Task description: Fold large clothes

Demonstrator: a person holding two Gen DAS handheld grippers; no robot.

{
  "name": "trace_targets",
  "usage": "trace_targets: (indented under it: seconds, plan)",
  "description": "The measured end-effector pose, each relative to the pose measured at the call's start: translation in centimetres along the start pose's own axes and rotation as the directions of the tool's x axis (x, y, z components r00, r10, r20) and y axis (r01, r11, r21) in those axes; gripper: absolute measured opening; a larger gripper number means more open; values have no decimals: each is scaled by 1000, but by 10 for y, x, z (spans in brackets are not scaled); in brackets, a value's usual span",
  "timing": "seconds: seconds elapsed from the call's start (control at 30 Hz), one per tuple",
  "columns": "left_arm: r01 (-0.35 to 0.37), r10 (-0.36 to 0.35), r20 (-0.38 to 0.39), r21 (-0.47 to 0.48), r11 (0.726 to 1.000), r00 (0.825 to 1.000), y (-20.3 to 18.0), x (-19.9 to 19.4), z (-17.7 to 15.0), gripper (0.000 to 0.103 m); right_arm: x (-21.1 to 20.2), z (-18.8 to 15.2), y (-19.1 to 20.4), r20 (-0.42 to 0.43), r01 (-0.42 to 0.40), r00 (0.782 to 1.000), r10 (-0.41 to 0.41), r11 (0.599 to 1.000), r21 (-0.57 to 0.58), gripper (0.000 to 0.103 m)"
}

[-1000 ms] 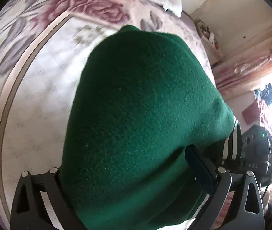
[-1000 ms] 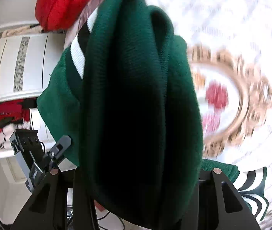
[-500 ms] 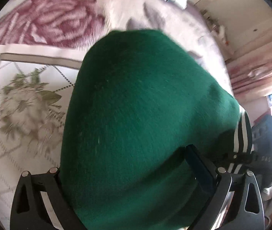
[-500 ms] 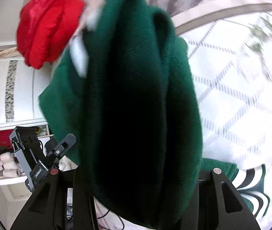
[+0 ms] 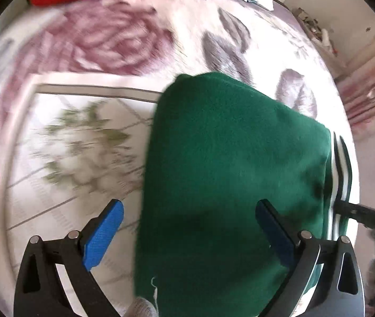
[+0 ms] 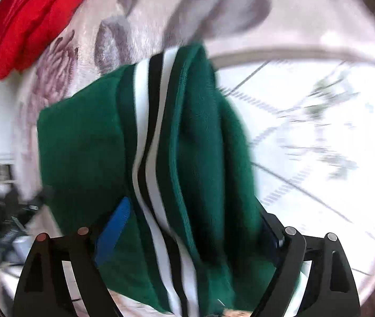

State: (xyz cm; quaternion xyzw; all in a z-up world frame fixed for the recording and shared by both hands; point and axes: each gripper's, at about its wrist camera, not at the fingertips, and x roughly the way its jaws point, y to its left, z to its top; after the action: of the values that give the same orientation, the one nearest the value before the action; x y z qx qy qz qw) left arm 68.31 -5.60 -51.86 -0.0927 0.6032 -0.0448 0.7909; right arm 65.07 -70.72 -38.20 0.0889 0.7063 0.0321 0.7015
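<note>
The left gripper (image 5: 190, 235) now stands wide open: its blue left pad (image 5: 102, 235) is clear of the cloth, where a second ago both fingers were sunk in the green garment (image 5: 229, 174). The right gripper (image 6: 192, 227) has also just been opening, its blue pad (image 6: 113, 224) showing at 8 o'clock while the garment's striped band (image 6: 150, 137) hangs loose between the fingers. Both appear to be releasing the folded bundle onto the floral bedspread (image 5: 108, 42), so this fold looks nearly set down. Whether the right-hand pads are free of the fabric cannot be told; cloth covers them. Motion blur smears the bedspread. A red garment (image 6: 31, 18) lies at 10 o'clock, cut off by the frame.
</note>
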Motion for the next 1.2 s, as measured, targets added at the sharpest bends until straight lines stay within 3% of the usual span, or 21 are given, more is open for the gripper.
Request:
trace_targets:
  seconds: [0.03, 0.07, 0.1, 0.2, 0.3, 0.4, 0.5, 0.63, 0.83, 0.97, 1.2]
  plan:
    - [-23, 23, 21, 9, 1000, 1000, -4, -11, -9, 102, -14, -4, 14, 34, 50, 998, -49, 999, -15, 91]
    - [-54, 53, 46, 20, 998, 998, -10, -24, -19, 102, -25, -14, 12, 74, 96, 993, -93, 995, -26, 100]
    - [-77, 75, 62, 28, 997, 995, -14, -33, -27, 102, -36, -28, 20, 102, 128, 987, -125, 991, -29, 103]
    - [-168, 159, 127, 64, 984, 979, -33, -69, -57, 103, -78, -83, 4, 160, 213, 965, -207, 977, -22, 103]
    - [-187, 173, 168, 74, 979, 970, -40, -108, -83, 103, -124, -141, -25, 229, 280, 936, -268, 960, -20, 103]
    - [-183, 165, 203, 76, 980, 965, -49, -146, -100, 103, -161, -191, -10, 279, 331, 908, -313, 943, -22, 103]
    - [-196, 172, 238, 84, 977, 956, -57, -194, -122, 103, -209, -245, 1, 312, 352, 891, -330, 936, -17, 103]
    - [-159, 134, 254, 80, 984, 958, -65, -263, -159, 103, -271, -306, 16, 365, 368, 867, -340, 930, -9, 103]
    - [-155, 116, 305, 107, 982, 945, -85, -359, -214, 103, -369, -395, 28, 416, 349, 848, -328, 937, 25, 103]
    - [-172, 123, 349, 114, 979, 929, -96, -421, -250, 103, -435, -457, 43, 473, 374, 809, -349, 926, 44, 103]
    - [-186, 128, 407, 106, 977, 904, -102, -502, -294, 103, -525, -548, 66, 554, 377, 761, -336, 925, 43, 103]
